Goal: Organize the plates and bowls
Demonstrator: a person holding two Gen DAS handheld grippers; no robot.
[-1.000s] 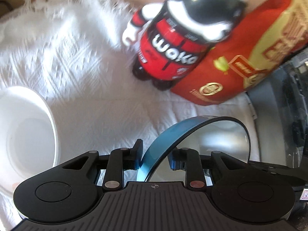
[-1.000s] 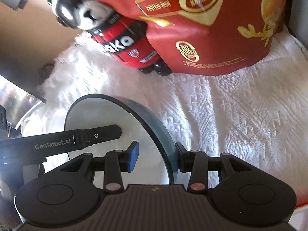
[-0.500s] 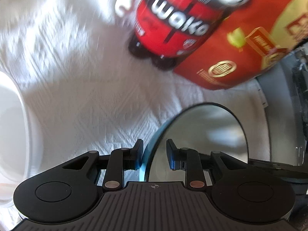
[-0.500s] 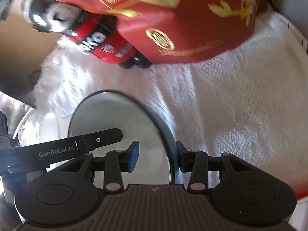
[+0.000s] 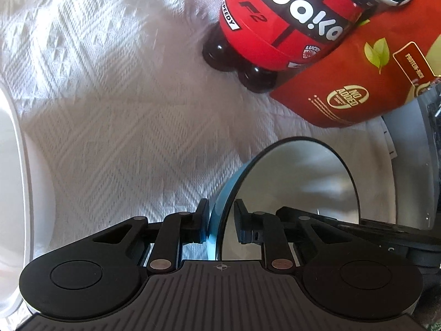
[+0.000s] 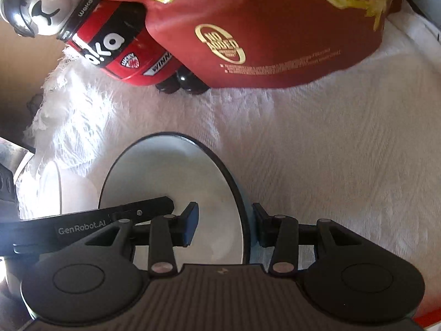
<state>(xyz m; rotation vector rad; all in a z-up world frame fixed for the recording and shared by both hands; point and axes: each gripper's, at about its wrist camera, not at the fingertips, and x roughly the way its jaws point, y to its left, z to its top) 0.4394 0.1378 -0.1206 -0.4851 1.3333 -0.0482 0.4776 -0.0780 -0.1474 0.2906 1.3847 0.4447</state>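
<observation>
- Both views sit closer to the red figurine [image 5: 284, 24] and red snack bag [image 5: 358, 82] than a second ago; the bowl's place between the fingers is unchanged.
- Blue bowl [image 5: 297, 187], pale inside, is on edge, rim held from both sides over the white textured cloth [image 5: 124, 138].
- Left gripper [image 5: 220, 222]: jaws narrow, one pad on the blue outer wall, one inside; grip on the rim.
- Right gripper [image 6: 224, 227]: jaws wider, rim [image 6: 242, 215] between them, right pad against the outer wall; left pad appears short of the inner face.
- White bowl [image 5: 11, 179] lies to the left gripper's far left.
- Figurine and bag stand ahead of both tools, touching.
</observation>
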